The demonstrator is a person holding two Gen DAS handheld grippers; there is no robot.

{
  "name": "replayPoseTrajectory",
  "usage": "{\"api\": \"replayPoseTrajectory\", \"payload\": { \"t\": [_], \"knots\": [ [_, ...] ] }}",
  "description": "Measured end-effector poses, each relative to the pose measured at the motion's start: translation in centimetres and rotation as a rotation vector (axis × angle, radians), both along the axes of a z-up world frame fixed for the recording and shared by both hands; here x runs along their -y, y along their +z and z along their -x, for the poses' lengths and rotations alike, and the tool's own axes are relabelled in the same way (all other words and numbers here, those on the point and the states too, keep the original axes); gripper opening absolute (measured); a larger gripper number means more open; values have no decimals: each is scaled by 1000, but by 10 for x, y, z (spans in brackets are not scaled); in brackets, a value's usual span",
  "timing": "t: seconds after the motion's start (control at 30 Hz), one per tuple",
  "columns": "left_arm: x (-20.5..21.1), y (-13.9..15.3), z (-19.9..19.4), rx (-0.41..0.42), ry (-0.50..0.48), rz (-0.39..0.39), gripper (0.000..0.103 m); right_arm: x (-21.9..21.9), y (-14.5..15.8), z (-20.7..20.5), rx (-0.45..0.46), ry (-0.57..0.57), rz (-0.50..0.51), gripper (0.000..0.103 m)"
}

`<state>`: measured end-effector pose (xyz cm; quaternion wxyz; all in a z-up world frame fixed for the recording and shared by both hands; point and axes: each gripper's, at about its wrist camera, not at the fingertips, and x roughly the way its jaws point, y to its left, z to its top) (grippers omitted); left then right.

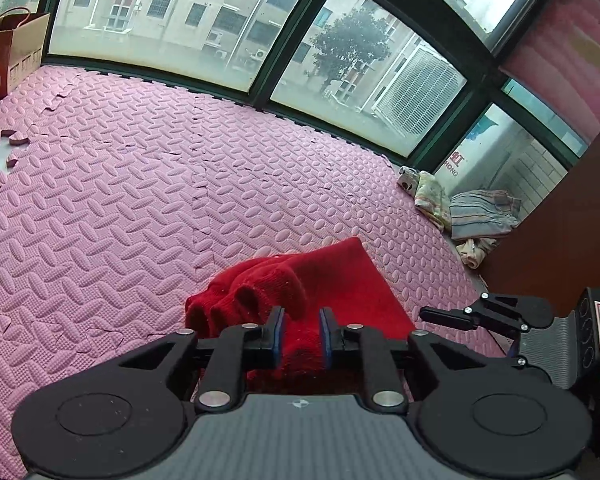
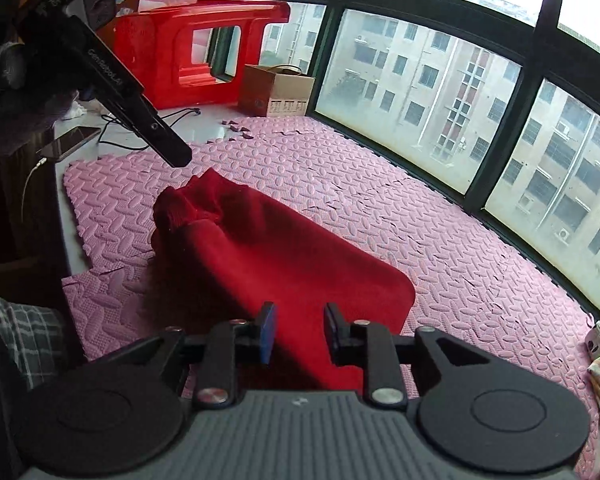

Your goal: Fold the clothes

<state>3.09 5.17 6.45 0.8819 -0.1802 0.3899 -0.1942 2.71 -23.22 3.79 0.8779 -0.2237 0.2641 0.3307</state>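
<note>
- Pink foam mat (image 1: 120, 184) covers the floor by big windows (image 1: 188, 12).
- One red sweater (image 2: 284, 256) lies bunched on the mat.
- Two grippers: the left gripper (image 1: 302, 334) and the right gripper (image 2: 300, 330) both have jaws a little apart, with red cloth between; I cannot tell if they pinch it.
- One red stool (image 2: 188, 44), one cardboard box (image 2: 276, 90).

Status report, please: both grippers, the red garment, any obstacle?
Left gripper open, above red garment. Right gripper open, nothing held. Garment partly folded, one end bunched, on pink mat. Nothing in the way.
</note>
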Motion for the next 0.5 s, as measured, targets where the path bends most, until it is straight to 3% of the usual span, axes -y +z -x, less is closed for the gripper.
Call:
{"api": "replayPoseTrajectory", "payload": {
  "t": [0.2,0.3,0.5],
  "knots": [
    [29,-12,-20,0,-49,10,21,-12,-13,-32,-50,-91,-81,28],
    [33,-23,-31,4,-21,-39,21,-15,-19,-45,-65,-134,-120,33],
    [19,-47,-43,-39,39,-88,20,-12,-35,-75,-163,-218,-180,33]
  ]
}}
